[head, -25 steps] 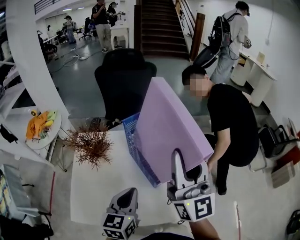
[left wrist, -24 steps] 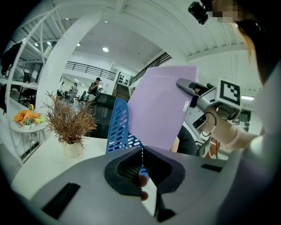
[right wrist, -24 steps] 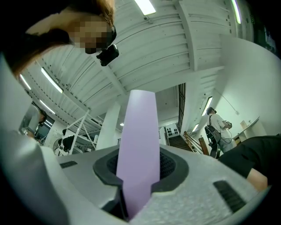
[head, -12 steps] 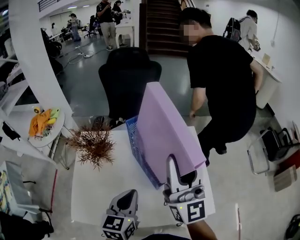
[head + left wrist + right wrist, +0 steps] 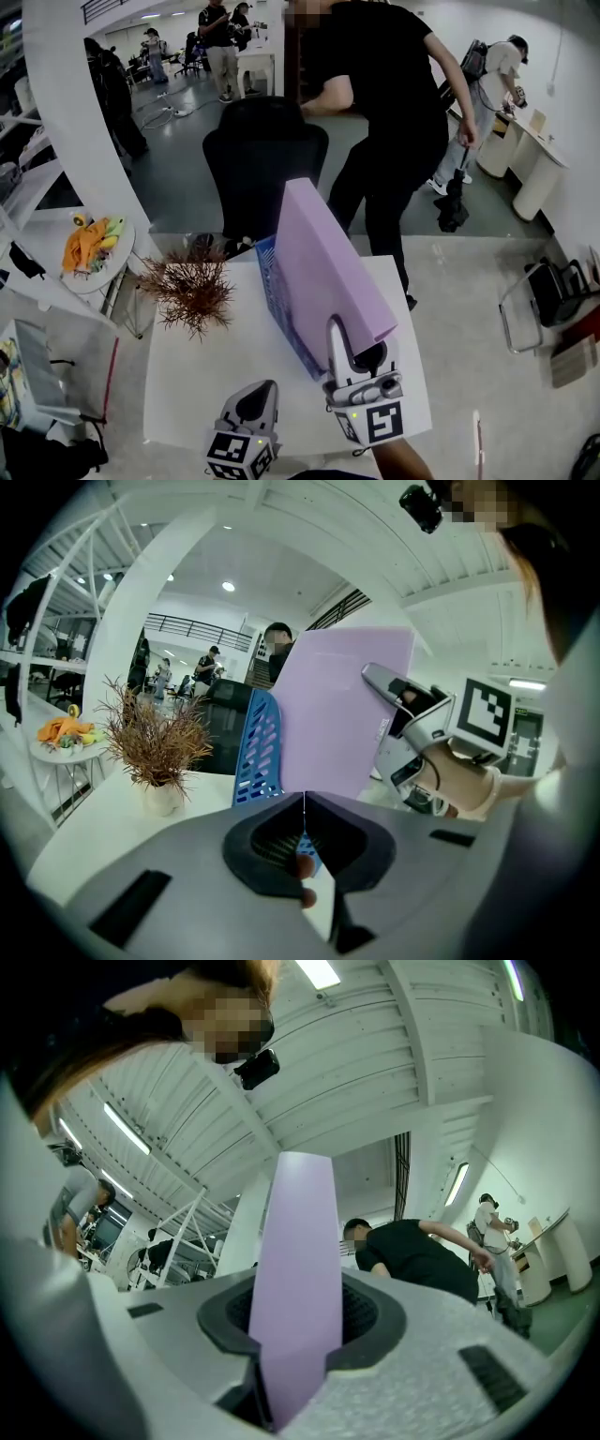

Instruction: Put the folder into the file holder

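Note:
A large purple folder [image 5: 323, 262] stands tilted on edge over the white table [image 5: 202, 375]. Its lower left edge reaches down into the blue perforated file holder [image 5: 274, 305]; how deep it sits is hidden. My right gripper [image 5: 351, 349] is shut on the folder's near lower corner, and in the right gripper view the purple sheet [image 5: 298, 1279] runs up between the jaws. My left gripper [image 5: 255, 398] hovers at the table's near edge, shut and holding nothing. From the left gripper view, the folder [image 5: 342, 705] and holder [image 5: 258, 747] lie straight ahead, with the right gripper [image 5: 394, 691] to their right.
A dried brown plant [image 5: 192, 291] in a small white pot stands left of the holder. A black office chair [image 5: 262, 169] is behind the table, and a person in black [image 5: 394, 103] walks just beyond it. A round side table [image 5: 94, 248] is at the left.
The folder and my right gripper have sunk slightly toward the holder. The person in black has walked from the table's right side to behind it. My left gripper has stayed put.

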`<control>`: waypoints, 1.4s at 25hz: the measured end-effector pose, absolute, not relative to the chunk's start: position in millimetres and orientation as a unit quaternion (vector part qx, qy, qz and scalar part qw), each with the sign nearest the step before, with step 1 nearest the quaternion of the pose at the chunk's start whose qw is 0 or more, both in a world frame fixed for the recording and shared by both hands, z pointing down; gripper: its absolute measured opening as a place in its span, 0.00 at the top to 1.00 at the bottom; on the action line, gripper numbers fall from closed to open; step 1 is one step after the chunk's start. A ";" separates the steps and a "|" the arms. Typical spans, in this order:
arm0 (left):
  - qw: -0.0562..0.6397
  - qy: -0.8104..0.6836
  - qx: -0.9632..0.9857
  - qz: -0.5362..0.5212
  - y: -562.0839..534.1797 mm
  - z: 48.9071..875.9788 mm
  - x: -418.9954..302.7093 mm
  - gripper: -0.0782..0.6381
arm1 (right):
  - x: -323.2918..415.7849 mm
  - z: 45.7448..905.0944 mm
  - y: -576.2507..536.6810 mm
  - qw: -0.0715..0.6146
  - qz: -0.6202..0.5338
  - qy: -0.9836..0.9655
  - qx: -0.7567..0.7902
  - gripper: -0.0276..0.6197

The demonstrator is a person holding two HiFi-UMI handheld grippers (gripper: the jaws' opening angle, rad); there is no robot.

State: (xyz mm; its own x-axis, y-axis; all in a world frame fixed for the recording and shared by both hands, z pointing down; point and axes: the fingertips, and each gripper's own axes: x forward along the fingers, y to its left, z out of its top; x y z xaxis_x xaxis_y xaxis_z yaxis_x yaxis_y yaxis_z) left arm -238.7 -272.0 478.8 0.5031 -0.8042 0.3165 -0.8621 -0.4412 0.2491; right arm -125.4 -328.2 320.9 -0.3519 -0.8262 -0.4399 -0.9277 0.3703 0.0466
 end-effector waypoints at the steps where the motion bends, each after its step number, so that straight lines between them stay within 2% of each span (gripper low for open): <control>1: 0.191 -0.493 0.845 0.075 -271.5 477.8 -238.5 0.88 | -126.5 321.5 -328.3 0.173 0.147 0.810 -0.541 0.75; 35: 0.197 -0.505 0.837 0.074 -264.7 483.5 -252.5 0.88 | -158.6 391.6 -340.3 0.102 0.143 0.829 -0.531 0.73</control>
